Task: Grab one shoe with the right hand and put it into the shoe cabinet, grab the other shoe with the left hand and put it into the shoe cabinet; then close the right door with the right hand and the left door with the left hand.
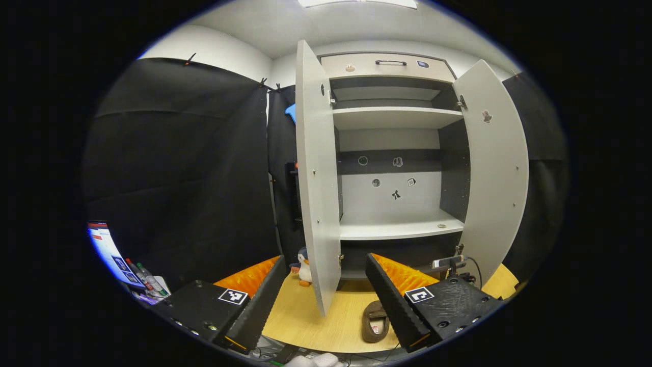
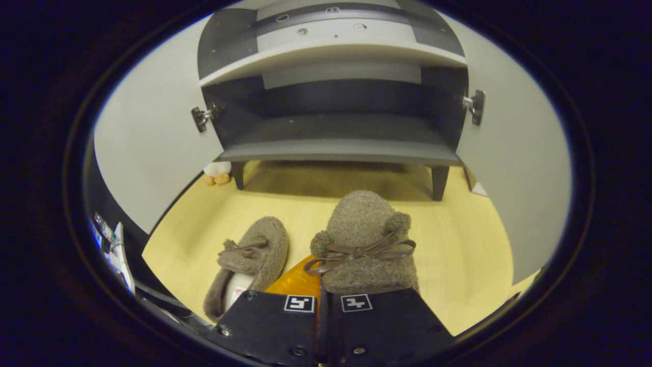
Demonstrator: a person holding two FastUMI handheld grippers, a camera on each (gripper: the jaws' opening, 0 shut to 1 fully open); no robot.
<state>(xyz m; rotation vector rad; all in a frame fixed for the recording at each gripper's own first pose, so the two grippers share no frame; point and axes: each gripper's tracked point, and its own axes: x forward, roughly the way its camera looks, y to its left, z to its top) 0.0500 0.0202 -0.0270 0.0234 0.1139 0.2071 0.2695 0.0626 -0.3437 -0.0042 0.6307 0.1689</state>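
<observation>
Pale wood flooring (image 1: 310, 316) spreads in front of a tall grey shoe cabinet (image 1: 395, 229), which stands with both doors swung wide. In the left gripper view the left door (image 1: 317, 178) and the right door (image 1: 496, 168) frame the grey shelves, and black cloth hangs on the booth wall to either side. A drawer front with a dark handle (image 1: 390, 62) sits at the top of the cabinet. A small penguin toy (image 1: 304, 267) stands on the floor just beside the left door's lower edge.

Seen in that same view, the left gripper (image 1: 323, 300) is held level and back from the cabinet, facing the open shelves, its two fingers spread wide apart with nothing between them. One brown slipper (image 1: 375, 321) lies on the floor below, between the fingers in the picture but well clear of them, its opening up.

In the right gripper view the right gripper (image 2: 321, 293) is low to the floor and points toward the cabinet's bottom shelf (image 2: 338, 148), which stands on short legs. Its fingers are drawn close together at the heel end of a fuzzy grey-brown slipper (image 2: 364, 239) with a brown bow and two pompoms; the toe points toward the cabinet. The contact itself is hidden under the gripper body, so a firm grasp cannot be told. The other slipper (image 2: 254, 255) lies just to the left on the floor, near but apart. Hinges (image 2: 476, 106) show on the inner cabinet walls.
</observation>
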